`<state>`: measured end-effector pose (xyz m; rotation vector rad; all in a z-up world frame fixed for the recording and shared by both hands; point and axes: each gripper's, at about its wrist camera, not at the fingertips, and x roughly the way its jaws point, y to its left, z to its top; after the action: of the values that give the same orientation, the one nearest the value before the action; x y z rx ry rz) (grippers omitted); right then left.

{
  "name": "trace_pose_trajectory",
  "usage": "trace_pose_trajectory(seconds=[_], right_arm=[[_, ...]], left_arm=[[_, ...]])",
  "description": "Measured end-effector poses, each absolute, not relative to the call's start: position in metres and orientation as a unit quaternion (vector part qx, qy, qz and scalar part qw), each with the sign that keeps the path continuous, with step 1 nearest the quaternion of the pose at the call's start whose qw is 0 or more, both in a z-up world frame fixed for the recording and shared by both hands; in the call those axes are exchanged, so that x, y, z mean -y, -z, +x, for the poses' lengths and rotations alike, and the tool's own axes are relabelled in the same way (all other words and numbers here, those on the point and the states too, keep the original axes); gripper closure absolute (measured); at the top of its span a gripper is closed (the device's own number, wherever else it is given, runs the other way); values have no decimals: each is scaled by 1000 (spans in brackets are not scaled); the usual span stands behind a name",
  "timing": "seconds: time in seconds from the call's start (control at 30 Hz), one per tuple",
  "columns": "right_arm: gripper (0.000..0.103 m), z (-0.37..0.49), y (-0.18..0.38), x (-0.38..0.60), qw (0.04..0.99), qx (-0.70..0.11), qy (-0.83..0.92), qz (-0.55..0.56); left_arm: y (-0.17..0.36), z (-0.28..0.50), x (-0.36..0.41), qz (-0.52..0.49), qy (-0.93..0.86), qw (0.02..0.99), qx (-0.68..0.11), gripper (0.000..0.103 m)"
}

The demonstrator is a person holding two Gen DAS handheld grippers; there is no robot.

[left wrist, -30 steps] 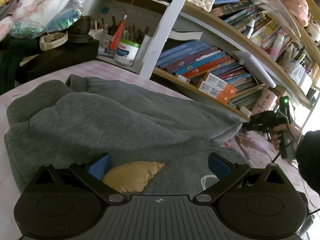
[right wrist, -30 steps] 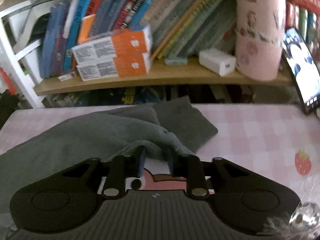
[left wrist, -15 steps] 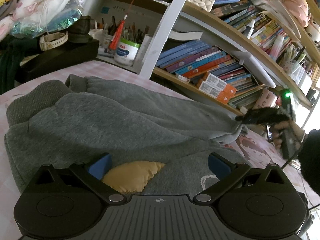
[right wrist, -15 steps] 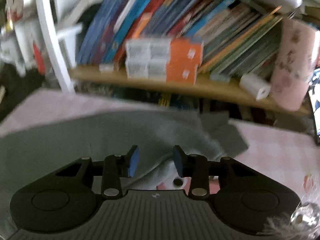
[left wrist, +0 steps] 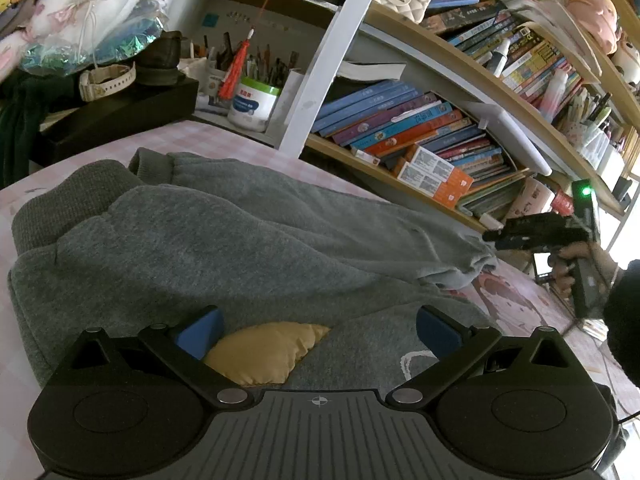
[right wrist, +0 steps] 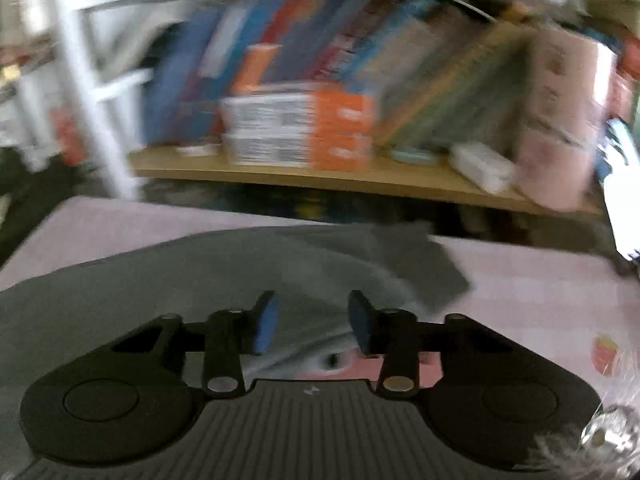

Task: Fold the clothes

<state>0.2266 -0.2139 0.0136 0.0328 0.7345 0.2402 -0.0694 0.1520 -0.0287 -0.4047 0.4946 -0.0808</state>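
On the pink checked table (left wrist: 224, 140) lies the grey garment (left wrist: 240, 248). I hold my left gripper (left wrist: 320, 330) spread wide above it; my right gripper (right wrist: 314, 326) is closing, nothing pinched, beside the sleeve end (right wrist: 420, 268).

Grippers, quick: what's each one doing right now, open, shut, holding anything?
Left gripper: wide open, holding nothing, over the grey sweatshirt.
Right gripper: jaws closing, pads apart, gripping nothing; grey fabric lies beneath.
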Motion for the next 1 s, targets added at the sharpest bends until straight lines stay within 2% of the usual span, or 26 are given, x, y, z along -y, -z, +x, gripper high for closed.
trace_pose_trajectory(seconds=[0.13, 0.37, 0.43, 0.5, 0.53, 0.8, 1.0], right_arm=[[84, 248, 12, 223, 915, -396, -69, -28], [85, 263, 20, 233, 923, -376, -41, -65], [83, 260, 19, 231, 920, -383, -45, -68], [72, 252, 14, 231, 919, -385, -47, -67], [70, 245, 9, 233, 921, -382, -52, -63], [65, 188, -20, 235, 924, -365, -87, -75], [64, 207, -12, 209, 925, -354, -94, -96]], left_arm=[[29, -70, -152, -199, 40, 949, -243, 0], [29, -69, -153, -200, 45, 948, -244, 0], [29, -69, -153, -201, 46, 948, -244, 0], [29, -69, -153, -202, 46, 948, -243, 0], [29, -69, -153, -202, 46, 948, -243, 0], [29, -69, -153, -204, 46, 948, -241, 0], [29, -70, -154, -207, 45, 948, -239, 0]])
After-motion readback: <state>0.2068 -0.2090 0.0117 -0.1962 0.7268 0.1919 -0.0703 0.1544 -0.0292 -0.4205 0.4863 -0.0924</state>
